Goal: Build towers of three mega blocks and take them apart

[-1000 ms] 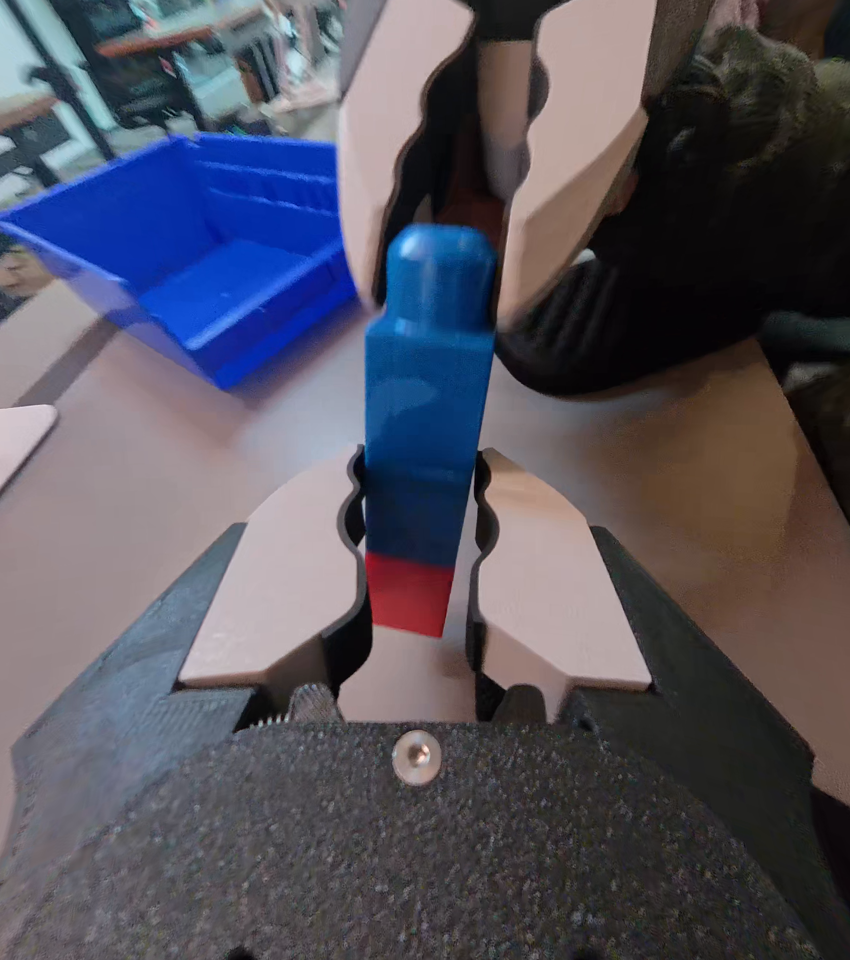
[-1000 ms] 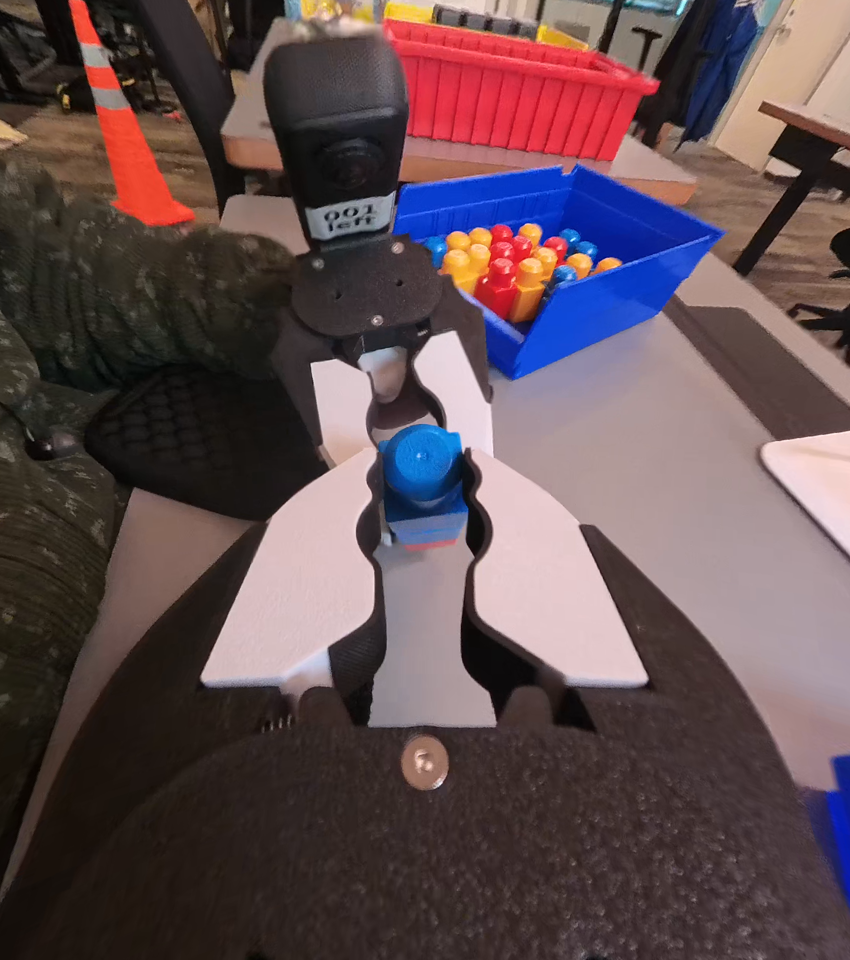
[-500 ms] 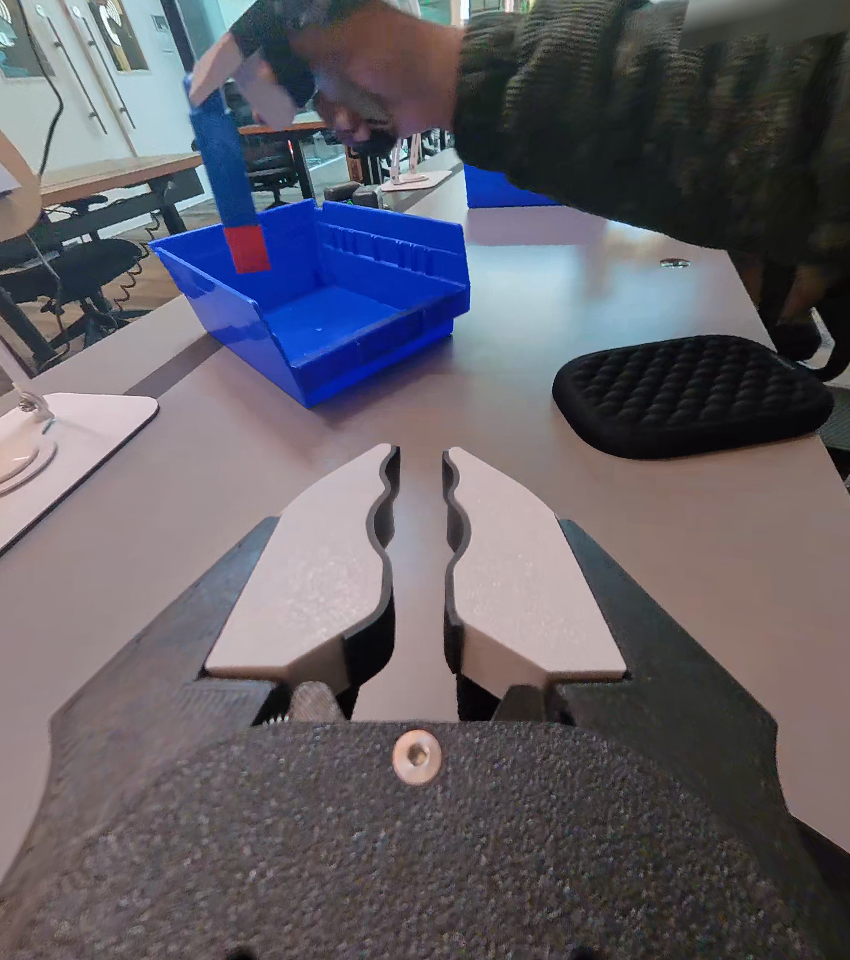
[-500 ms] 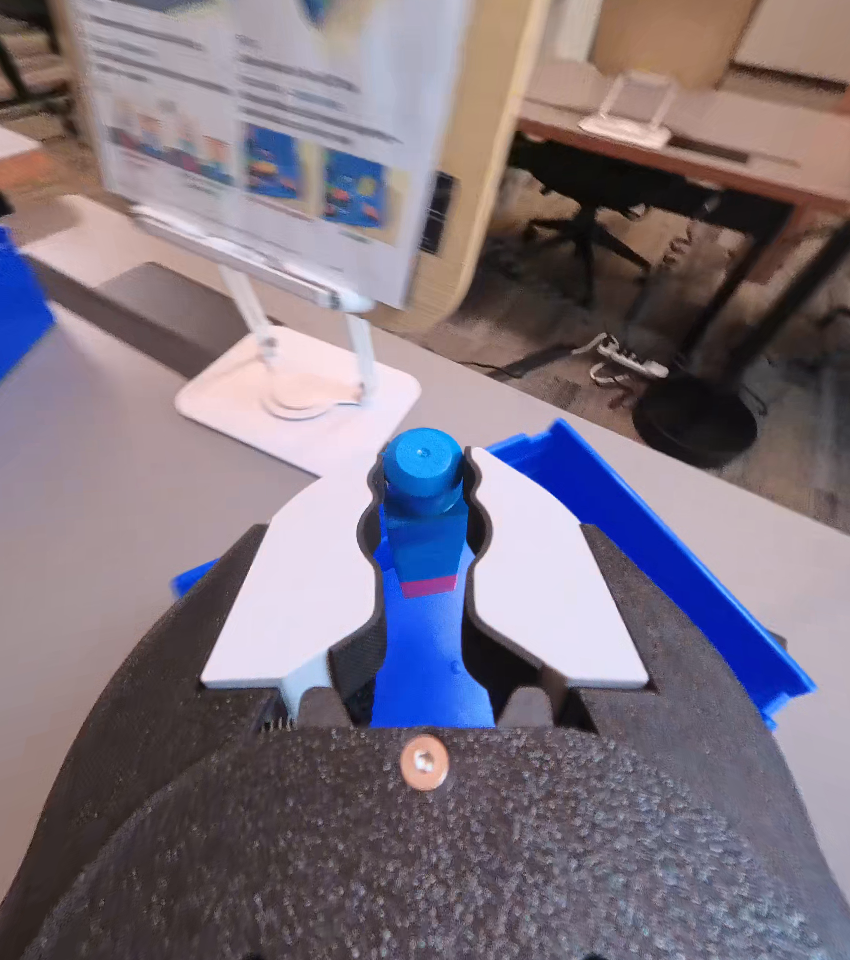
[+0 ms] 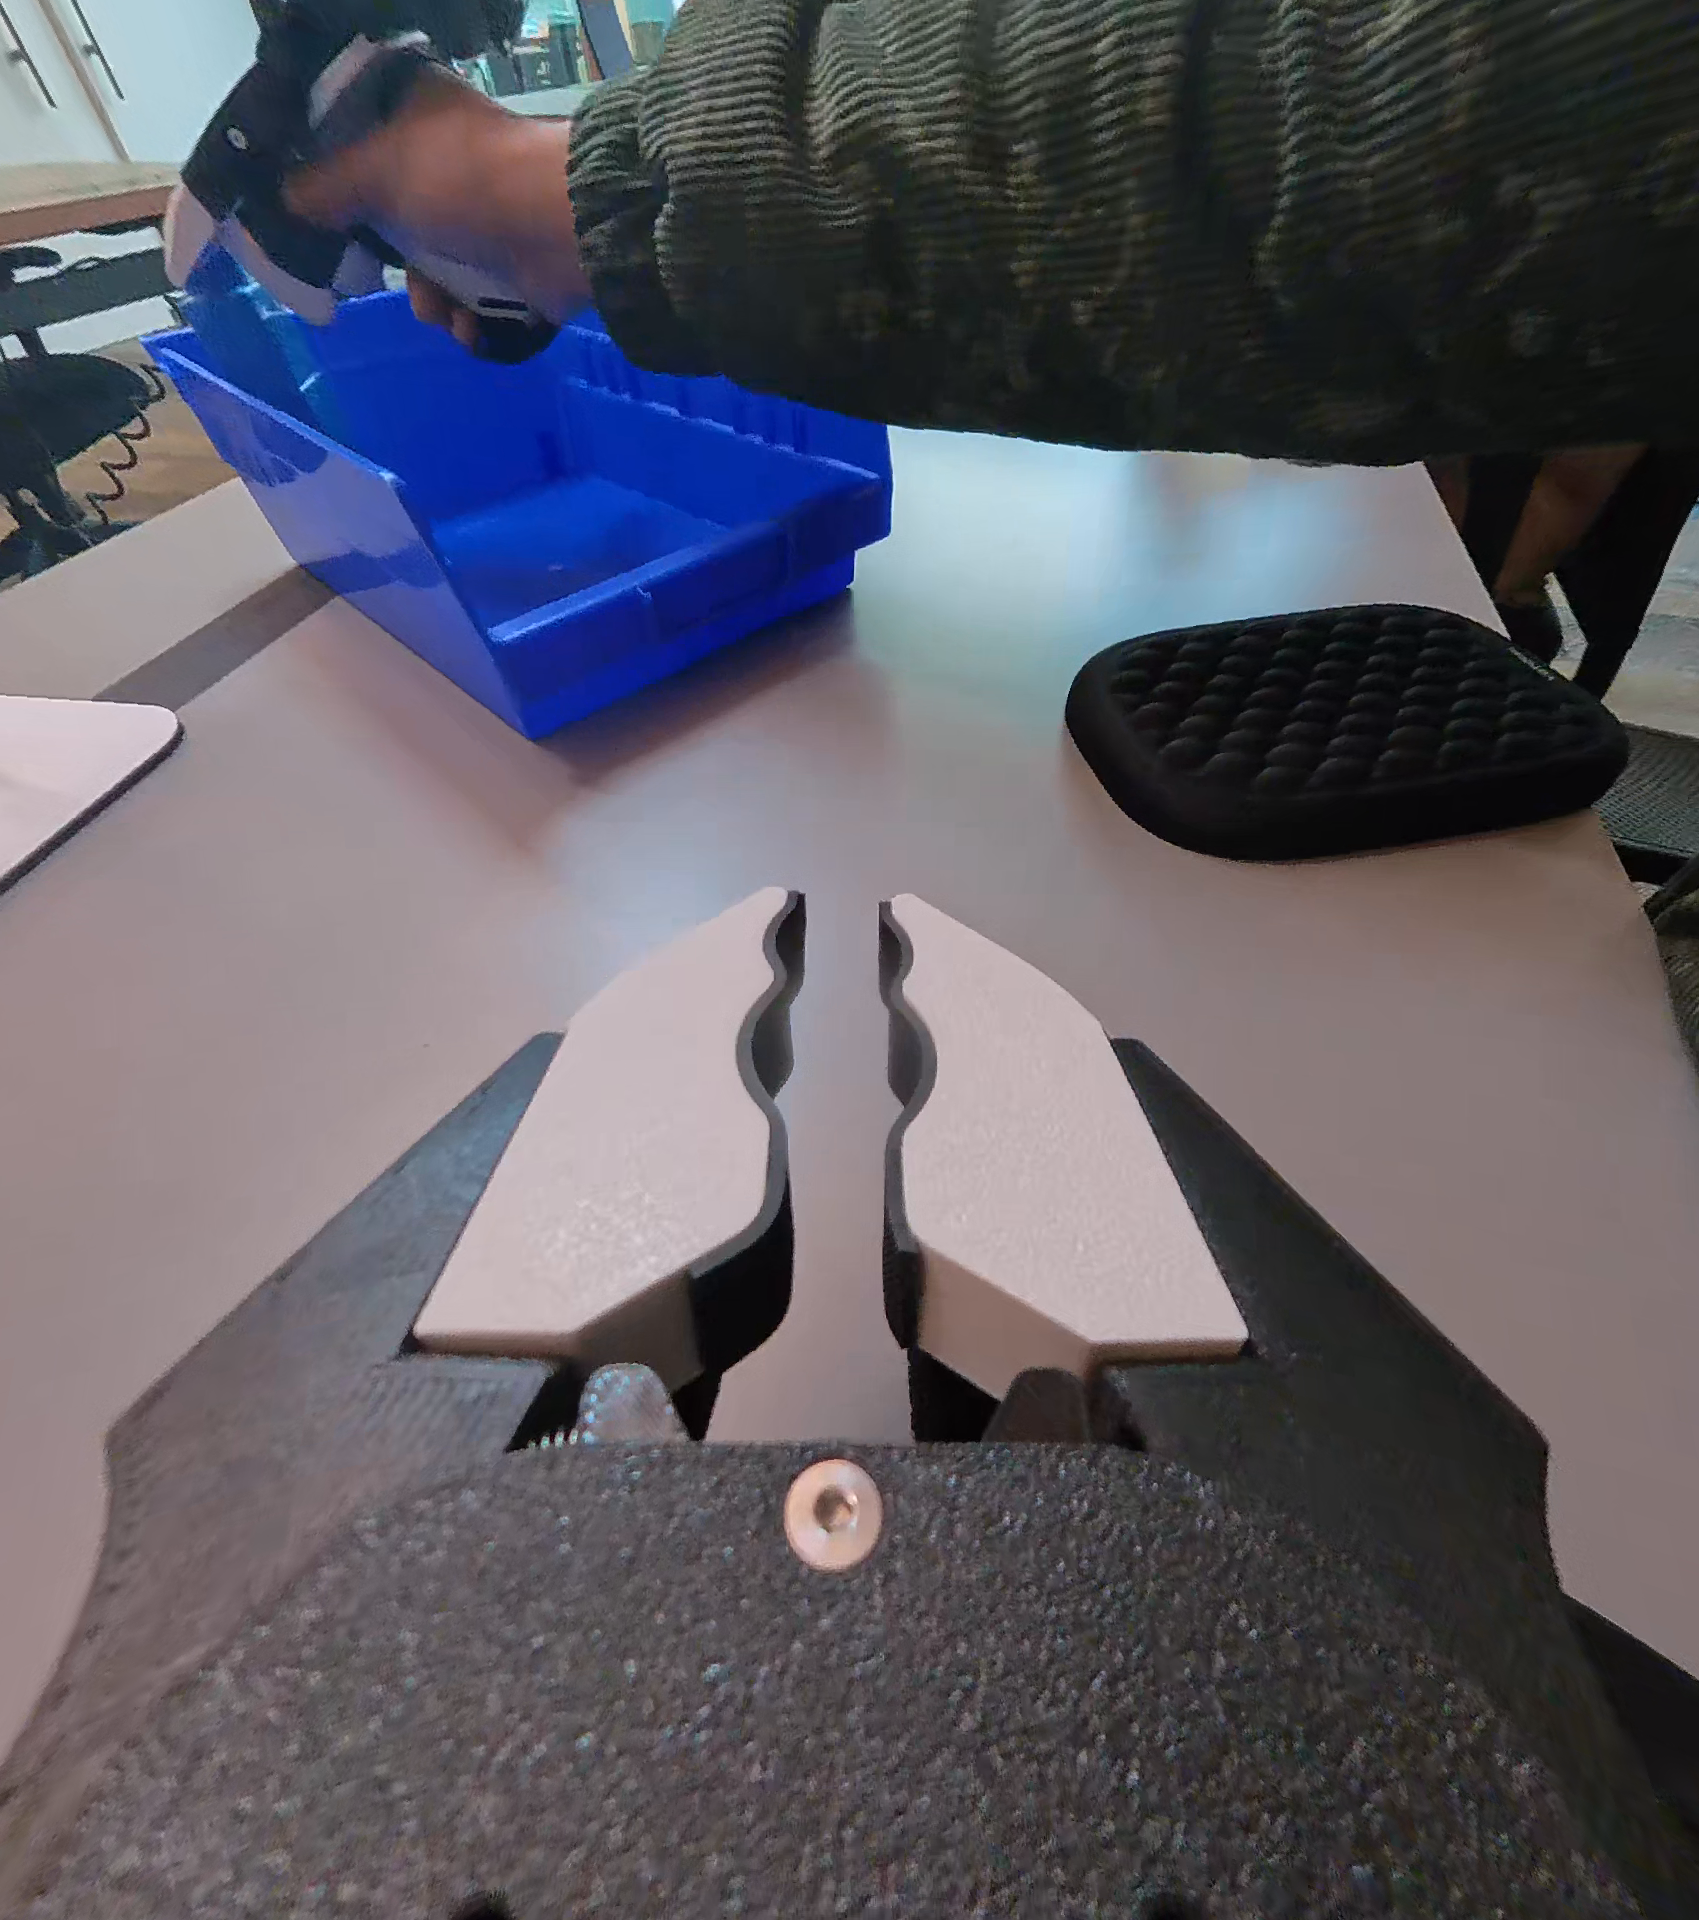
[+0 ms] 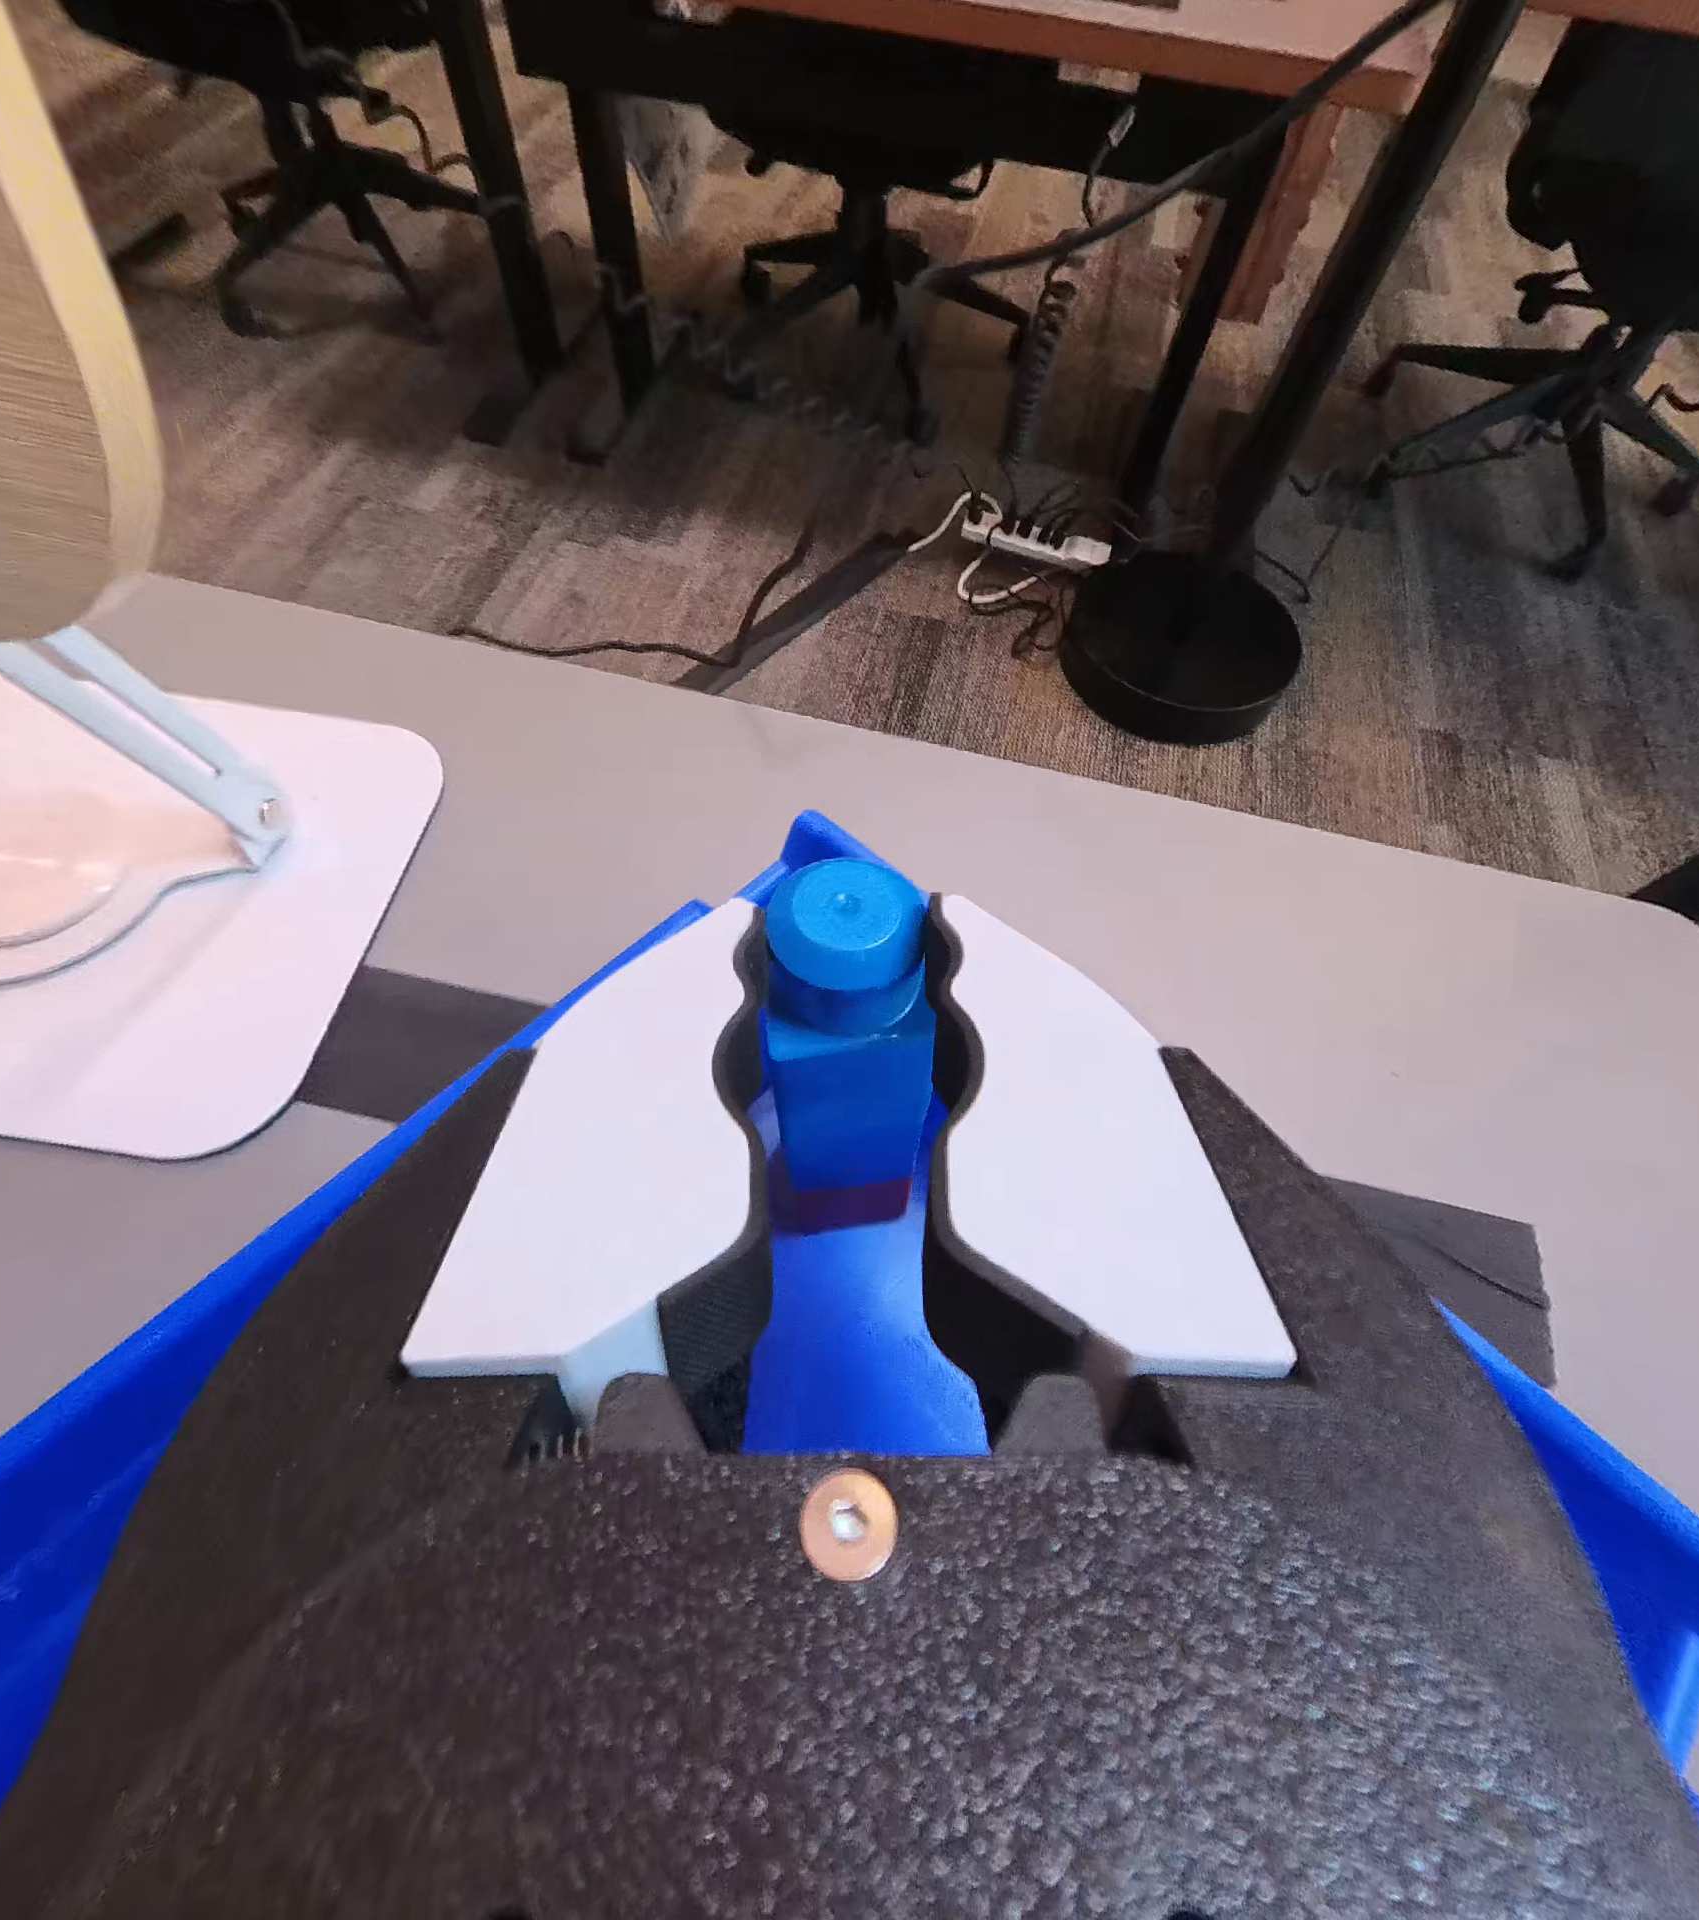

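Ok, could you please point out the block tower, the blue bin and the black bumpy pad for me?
block tower (image 6: 845, 1049): right wrist view, on the top blue block's body.
blue bin (image 5: 720, 611): left wrist view, on its low front wall.
black bumpy pad (image 5: 1344, 722): left wrist view, on its dimpled top.

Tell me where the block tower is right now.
In the right wrist view, the block tower is clamped in the right gripper, above the blue bin.

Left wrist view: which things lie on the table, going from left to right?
White stand base → blue bin → left gripper → black bumpy pad.
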The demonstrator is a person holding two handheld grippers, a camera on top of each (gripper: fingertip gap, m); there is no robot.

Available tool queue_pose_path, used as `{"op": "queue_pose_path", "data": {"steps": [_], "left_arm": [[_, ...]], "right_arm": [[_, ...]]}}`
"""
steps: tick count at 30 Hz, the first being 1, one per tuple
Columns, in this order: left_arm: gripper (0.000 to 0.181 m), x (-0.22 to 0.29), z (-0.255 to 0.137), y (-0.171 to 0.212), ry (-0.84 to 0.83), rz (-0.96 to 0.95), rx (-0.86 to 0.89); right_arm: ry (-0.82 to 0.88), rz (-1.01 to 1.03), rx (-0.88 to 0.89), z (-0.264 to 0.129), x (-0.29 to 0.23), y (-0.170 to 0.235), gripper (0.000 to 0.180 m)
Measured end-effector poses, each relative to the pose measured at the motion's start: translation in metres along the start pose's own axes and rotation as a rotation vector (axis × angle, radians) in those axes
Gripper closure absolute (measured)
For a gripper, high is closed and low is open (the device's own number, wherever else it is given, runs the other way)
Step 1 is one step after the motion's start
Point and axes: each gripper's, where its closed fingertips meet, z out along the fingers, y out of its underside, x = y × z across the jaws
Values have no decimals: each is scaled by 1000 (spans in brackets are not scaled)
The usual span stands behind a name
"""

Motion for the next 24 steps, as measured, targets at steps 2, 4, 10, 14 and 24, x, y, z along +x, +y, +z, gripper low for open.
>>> {"op": "queue_pose_path", "data": {"steps": [2,4,10,14,24], "left_arm": [[168,1,1,1,5,-2,-3],[168,1,1,1,5,-2,-3],[168,-1,-1,-1,-11,-5,4],[169,-6,-4,-4,-34,-16,16],[181,-81,-80,-46,-461,15,76]], "right_arm": [[0,27,21,4,0,-2,151],[4,46,22,5,0,-2,151],[-14,88,76,-13,1,-14,136],[-87,64,271,-66,-28,-55,134],[-574,-88,337,-238,-224,18,159]]}}
